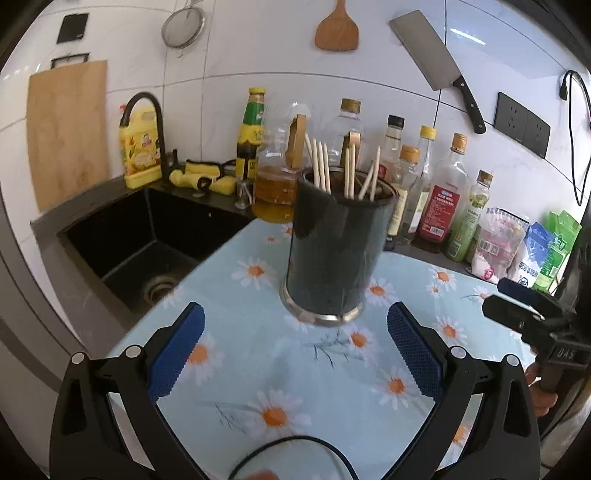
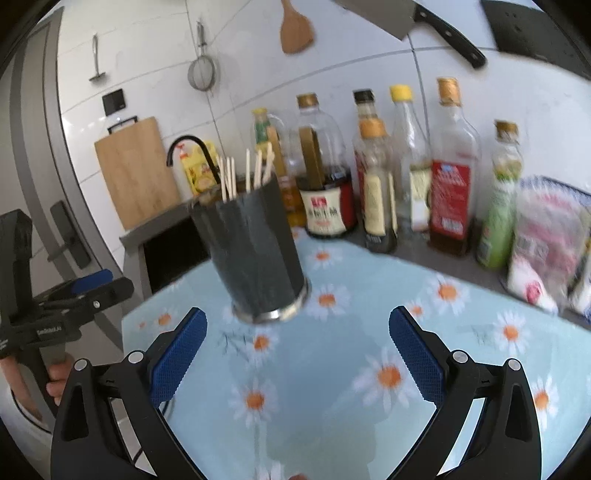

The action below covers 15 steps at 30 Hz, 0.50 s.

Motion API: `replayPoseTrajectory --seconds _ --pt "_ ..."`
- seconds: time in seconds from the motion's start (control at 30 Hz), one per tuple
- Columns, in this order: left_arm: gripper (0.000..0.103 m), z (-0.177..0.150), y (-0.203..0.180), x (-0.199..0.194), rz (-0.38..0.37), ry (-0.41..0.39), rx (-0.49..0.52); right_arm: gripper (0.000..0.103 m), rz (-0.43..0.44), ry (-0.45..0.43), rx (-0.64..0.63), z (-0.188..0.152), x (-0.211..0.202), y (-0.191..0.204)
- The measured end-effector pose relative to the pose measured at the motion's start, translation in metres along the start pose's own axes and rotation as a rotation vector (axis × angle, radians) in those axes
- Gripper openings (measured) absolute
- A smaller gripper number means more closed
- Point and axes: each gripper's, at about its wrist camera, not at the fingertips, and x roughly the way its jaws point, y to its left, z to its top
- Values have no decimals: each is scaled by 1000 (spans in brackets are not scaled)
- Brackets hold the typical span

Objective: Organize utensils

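A dark cylindrical utensil holder (image 1: pixel 332 251) with a metal base stands on the daisy-print cloth (image 1: pixel 258 369), holding several pale chopsticks (image 1: pixel 321 166) and wooden handles. My left gripper (image 1: pixel 295 354) is open just short of it, blue pads wide apart, nothing between them. In the right wrist view the same holder (image 2: pixel 258 251) stands ahead and slightly left of my right gripper (image 2: pixel 297 358), which is also open and empty. Each gripper appears at the edge of the other's view, the right gripper (image 1: pixel 524 310) and the left gripper (image 2: pixel 85 291), both held by a hand.
A black sink (image 1: pixel 147 243) with a curved tap lies left of the cloth. Several oil and sauce bottles (image 2: pixel 450 173) and food bags (image 1: pixel 517 251) line the back. A cleaver (image 1: pixel 436 62), spatula (image 1: pixel 337 29), strainer (image 1: pixel 183 27) and cutting board (image 1: pixel 66 129) are at the wall.
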Motion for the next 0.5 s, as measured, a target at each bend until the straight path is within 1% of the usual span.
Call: replayPoseTrajectory --seconds 0.07,0.17,0.3,0.37,0.47,0.5 --pt "97 -10 -8 -7 8 5 3 95 -19 16 -4 -7 -7 0" --pt "97 -17 -19 -17 24 18 3 95 -36 2 -24 -14 -24 2" --pt "97 -24 -37 -36 35 22 18 95 -25 -20 -72 -16 -51 12" --pt "97 -25 -46 -46 52 28 23 95 -24 -30 -83 -16 -67 18" --pt "97 -28 -55 -58 123 23 10 95 -20 -38 -69 -17 -86 24" --pt "97 -31 -57 -62 124 28 -6 95 -25 -37 -68 -18 -90 25"
